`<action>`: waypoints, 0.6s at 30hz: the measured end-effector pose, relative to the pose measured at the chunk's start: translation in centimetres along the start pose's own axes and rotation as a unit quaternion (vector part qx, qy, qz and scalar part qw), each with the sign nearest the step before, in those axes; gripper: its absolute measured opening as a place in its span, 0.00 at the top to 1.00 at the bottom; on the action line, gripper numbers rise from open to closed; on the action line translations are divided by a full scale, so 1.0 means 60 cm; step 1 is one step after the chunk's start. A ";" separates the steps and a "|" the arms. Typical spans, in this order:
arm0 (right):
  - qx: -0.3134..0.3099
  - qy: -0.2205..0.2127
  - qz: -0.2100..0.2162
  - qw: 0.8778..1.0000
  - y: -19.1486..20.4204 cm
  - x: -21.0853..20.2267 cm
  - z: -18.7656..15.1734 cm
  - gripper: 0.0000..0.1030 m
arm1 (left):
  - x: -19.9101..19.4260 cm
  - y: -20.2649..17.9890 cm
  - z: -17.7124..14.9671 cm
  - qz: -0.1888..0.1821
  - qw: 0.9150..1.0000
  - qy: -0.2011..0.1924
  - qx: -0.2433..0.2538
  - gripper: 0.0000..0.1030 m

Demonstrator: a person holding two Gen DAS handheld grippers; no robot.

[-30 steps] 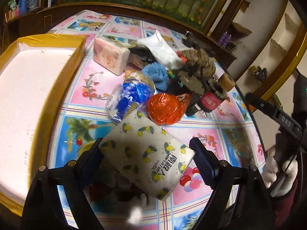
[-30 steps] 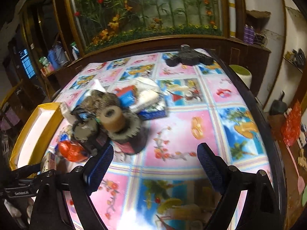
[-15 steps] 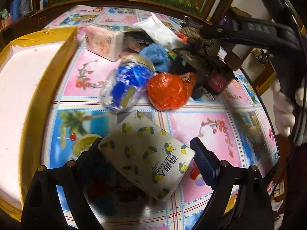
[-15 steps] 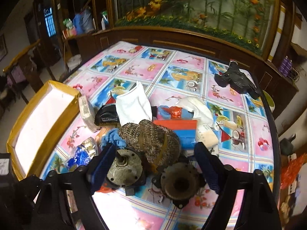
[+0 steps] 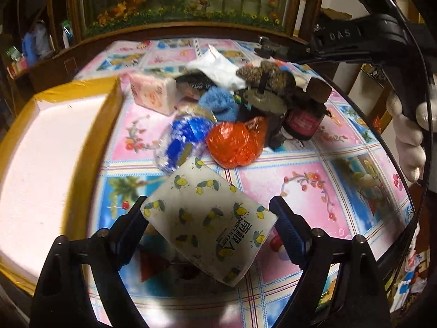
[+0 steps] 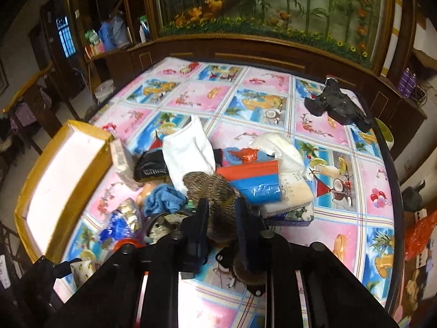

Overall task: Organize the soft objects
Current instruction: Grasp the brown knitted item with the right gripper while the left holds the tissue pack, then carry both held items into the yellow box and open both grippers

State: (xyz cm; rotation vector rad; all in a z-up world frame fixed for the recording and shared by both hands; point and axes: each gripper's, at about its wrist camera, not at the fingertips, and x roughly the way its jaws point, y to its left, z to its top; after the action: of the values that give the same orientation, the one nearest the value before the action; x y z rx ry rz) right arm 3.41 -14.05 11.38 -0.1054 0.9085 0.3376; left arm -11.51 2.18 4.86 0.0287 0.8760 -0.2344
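My left gripper [image 5: 209, 228] is shut on a lemon-print tissue pack [image 5: 207, 224] and holds it above the table's near side. My right gripper [image 6: 220, 220] is shut on a brown knitted hat [image 6: 211, 188] in the pile; the hat also shows in the left wrist view [image 5: 269, 73]. The pile holds a blue cloth [image 6: 164, 201], a white cloth [image 6: 188, 153], a pink tissue pack [image 5: 153, 95], an orange bag [image 5: 235, 145] and a blue foil pack [image 5: 185, 139]. A yellow-rimmed white box [image 5: 41, 150] stands left.
Metal motor parts [image 5: 263, 104] and a dark jar [image 5: 306, 117] sit in the pile. A red-and-blue pack [image 6: 254, 180] and white tissues [image 6: 284, 155] lie to the right. A black object [image 6: 338, 106] lies at the far right of the patterned tablecloth [image 6: 341, 213].
My right gripper moved over the pile, came down and closed on the brown knitted hat. My left gripper kept hold of the lemon-print pack and shifted slightly.
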 end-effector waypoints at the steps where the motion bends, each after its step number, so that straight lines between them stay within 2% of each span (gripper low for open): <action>1: -0.001 -0.008 -0.002 1.000 0.003 -0.014 -0.006 0.83 | -0.008 0.000 0.001 0.002 1.000 -0.006 0.001 0.15; 4: 0.001 -0.014 -0.001 1.000 0.004 -0.038 -0.020 0.83 | -0.032 0.010 -0.004 0.002 1.000 -0.020 -0.007 0.15; 5: 0.003 -0.014 -0.004 1.000 0.003 -0.042 -0.022 0.77 | -0.040 0.015 -0.005 0.001 1.000 -0.024 -0.012 0.15; 6: 0.004 -0.014 -0.008 1.000 0.001 -0.045 -0.023 0.63 | -0.043 0.019 -0.005 0.000 1.000 -0.026 -0.015 0.15; 7: 0.004 -0.019 -0.016 1.000 0.001 -0.047 -0.021 0.54 | -0.047 0.021 -0.007 -0.001 0.999 -0.028 -0.018 0.15; 8: 0.002 -0.020 -0.018 1.000 0.002 -0.045 -0.019 0.37 | -0.050 0.022 -0.008 -0.002 0.999 -0.028 -0.020 0.15; 9: 0.000 -0.018 -0.015 1.000 0.003 -0.041 -0.014 0.29 | -0.053 0.022 -0.010 -0.004 0.999 -0.028 -0.021 0.15; 12: -0.011 0.003 -0.007 1.000 0.018 -0.008 0.007 0.30 | -0.053 0.020 -0.013 -0.005 0.999 -0.026 -0.020 0.15; 16: -0.021 0.054 -0.021 0.998 0.032 0.061 0.034 0.33 | -0.040 0.018 -0.016 -0.008 1.000 -0.014 -0.018 0.15; 17: -0.024 0.068 -0.027 0.997 0.034 0.076 0.035 0.38 | -0.040 0.018 -0.016 -0.007 1.000 -0.014 -0.015 0.15; 18: -0.026 0.079 -0.032 0.996 0.032 0.087 0.039 0.58 | -0.040 0.018 -0.017 -0.007 1.000 -0.016 -0.013 0.15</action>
State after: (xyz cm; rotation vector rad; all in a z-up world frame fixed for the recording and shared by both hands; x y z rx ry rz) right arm 7.50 -10.45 8.79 -0.2112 1.0497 0.2963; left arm -13.51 3.84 5.98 -0.0054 0.8476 -0.2358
